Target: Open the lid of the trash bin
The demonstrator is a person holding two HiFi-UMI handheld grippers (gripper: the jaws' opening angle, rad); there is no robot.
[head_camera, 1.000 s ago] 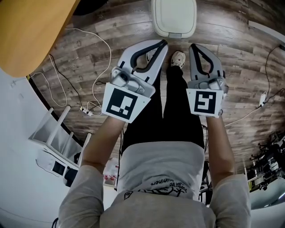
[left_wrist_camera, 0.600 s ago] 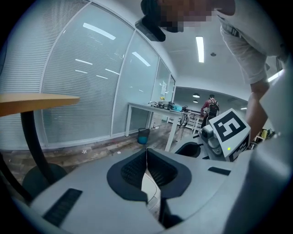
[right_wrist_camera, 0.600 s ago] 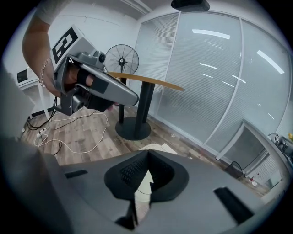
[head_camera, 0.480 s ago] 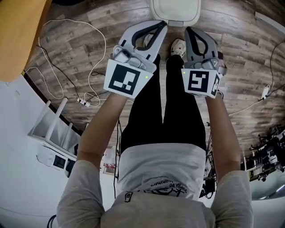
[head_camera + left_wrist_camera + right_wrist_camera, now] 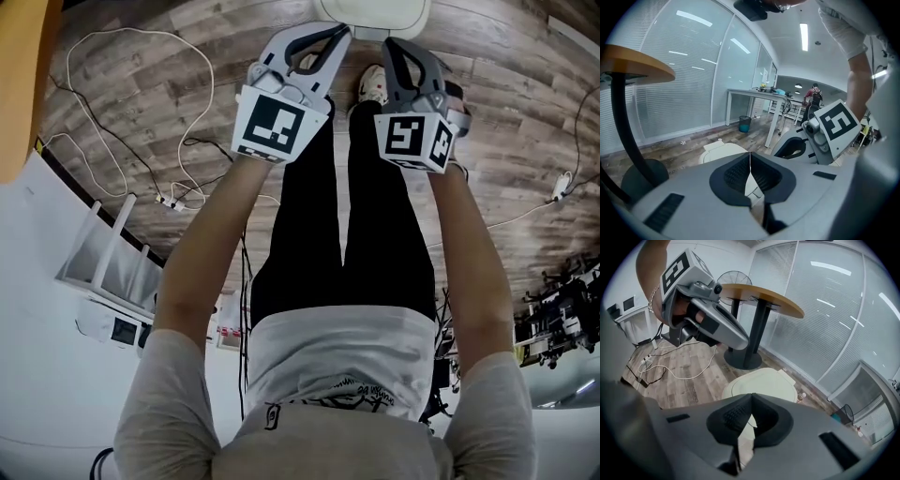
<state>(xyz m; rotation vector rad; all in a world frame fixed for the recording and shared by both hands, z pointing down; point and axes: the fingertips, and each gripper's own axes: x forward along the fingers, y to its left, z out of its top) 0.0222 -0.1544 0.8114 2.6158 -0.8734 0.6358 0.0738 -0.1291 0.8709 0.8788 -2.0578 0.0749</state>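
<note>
The white trash bin (image 5: 375,11) stands on the wood floor at the top edge of the head view, its lid down. My left gripper (image 5: 344,32) is shut and empty, its tips just short of the bin's near rim. My right gripper (image 5: 388,43) is shut and empty too, beside the left one and just below the bin. In the left gripper view the bin's lid (image 5: 723,151) lies beyond the closed jaws, with the right gripper (image 5: 820,136) alongside. The right gripper view has the lid (image 5: 761,383) just ahead and below, closed, and the left gripper (image 5: 708,319) above it.
White cables (image 5: 187,141) trail over the floor at the left. A round wooden table (image 5: 23,84) stands far left; its dark base (image 5: 743,357) sits close behind the bin. A white rack (image 5: 108,267) leans by the wall. The person's shoe (image 5: 373,84) is near the bin.
Both grippers have moved forward towards the bin, still shut. The bin has slid to the top edge of the head view.
</note>
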